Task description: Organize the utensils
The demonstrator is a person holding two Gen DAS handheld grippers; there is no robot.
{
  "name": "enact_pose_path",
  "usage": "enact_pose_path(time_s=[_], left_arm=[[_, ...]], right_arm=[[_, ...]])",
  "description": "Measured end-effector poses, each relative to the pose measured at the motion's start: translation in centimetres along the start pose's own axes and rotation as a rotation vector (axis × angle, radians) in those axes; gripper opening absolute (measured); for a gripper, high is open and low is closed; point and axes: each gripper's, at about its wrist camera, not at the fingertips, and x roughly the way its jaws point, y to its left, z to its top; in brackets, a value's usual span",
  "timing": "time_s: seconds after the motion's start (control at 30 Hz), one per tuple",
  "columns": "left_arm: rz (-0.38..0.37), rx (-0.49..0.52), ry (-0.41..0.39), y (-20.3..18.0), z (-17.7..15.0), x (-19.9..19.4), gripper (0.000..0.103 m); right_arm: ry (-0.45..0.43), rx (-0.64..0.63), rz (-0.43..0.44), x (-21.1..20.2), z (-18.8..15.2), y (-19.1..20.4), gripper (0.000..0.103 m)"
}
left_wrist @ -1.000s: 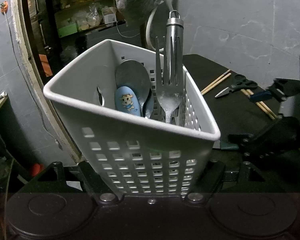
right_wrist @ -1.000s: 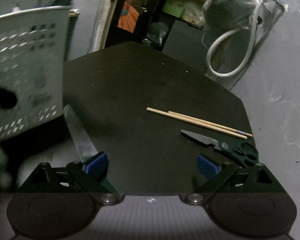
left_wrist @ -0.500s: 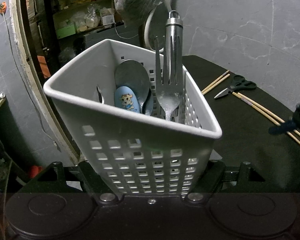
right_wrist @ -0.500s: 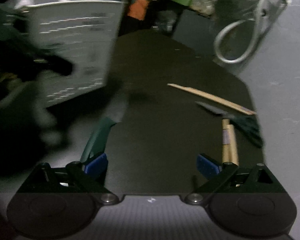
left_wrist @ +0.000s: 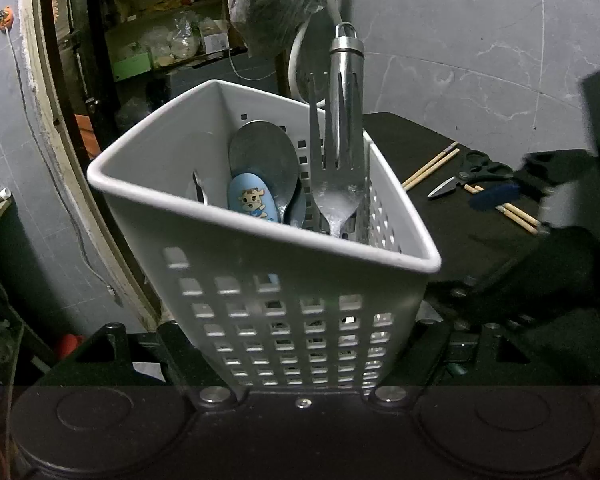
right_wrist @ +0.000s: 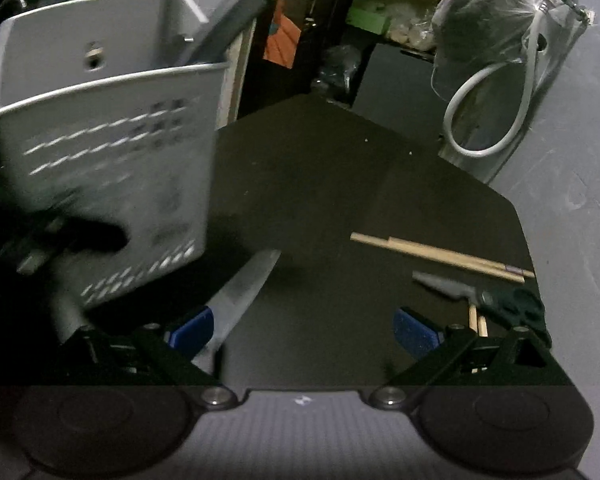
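right gripper (right_wrist: 304, 330) jaws wide | knife (right_wrist: 242, 292) by left pad | basket (right_wrist: 100, 184) left

I note a dim room with grey marbled floor tiles (left_wrist: 480, 40). A dark desk (right_wrist: 340, 184) stands in it, its corners cut at an angle. Behind it I see cluttered shelves (left_wrist: 160, 40) in a dark doorway, a plastic bag (right_wrist: 480, 12) and a looped white hose (right_wrist: 480, 120) beside the bag.

Cluttered storeroom — stocked shelves (left_wrist: 168, 40), bagged bundle (right_wrist: 480, 20), hose (right_wrist: 488, 112), grey tiled walls (left_wrist: 480, 28)
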Motion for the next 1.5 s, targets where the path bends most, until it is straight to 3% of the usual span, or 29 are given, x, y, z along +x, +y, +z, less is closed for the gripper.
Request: enact_pose_path(time_s=[0.13, 0.27, 0.57, 0.87, 1.0, 1.1, 1.3, 1.4, 1.5], left_arm=[[0.005, -0.012, 0.006, 0.0, 0.1, 0.0, 0.079], [0.007, -0.011, 0.009, -0.1, 0.2, 0.0, 0.079], [0.004, -0.010, 0.002, 0.0, 0.1, 0.1, 0.079], [-0.010, 0.002, -0.004, 0.3, -0.2, 0.0, 0.078], [-0.017, 0.008, -0.006, 0.4, -0.2, 0.0, 0.078], [-0.023, 0.014, -0.007, 0.5, -0.2, 0.0, 0.078], [-0.027, 0.020, -0.010, 0.4, -0.3, 0.0, 0.078], [-0.030, 0.022, -0.012, 0.4, -0.4, -0.1, 0.078], [-0.033, 0.024, -0.013, 0.4, -0.4, -0.1, 0.078]], right_arm=[[-0.001, 0.037, 0.059, 1.9, 0.7, -0.4, 0.099], [0.017, 0.043, 0.059, 3.4, 0.6, -0.5, 0.100], [0.097, 0.111, -0.136, 1.4, -2.1, -4.1, 0.101], [0.206, 0.091, -0.175, -3.8, -6.5, -3.8, 0.101], [0.238, 0.040, -0.104, -6.0, -7.7, -2.2, 0.101], [0.191, 0.021, -0.035, -6.8, -6.8, -1.7, 0.099], [0.135, 0.175, 0.186, -5.4, -3.2, -2.4, 0.093], [0.165, 0.225, 0.293, -3.2, -2.0, -2.3, 0.082], [0.214, 0.206, 0.318, -1.7, -1.7, -1.5, 0.057]])
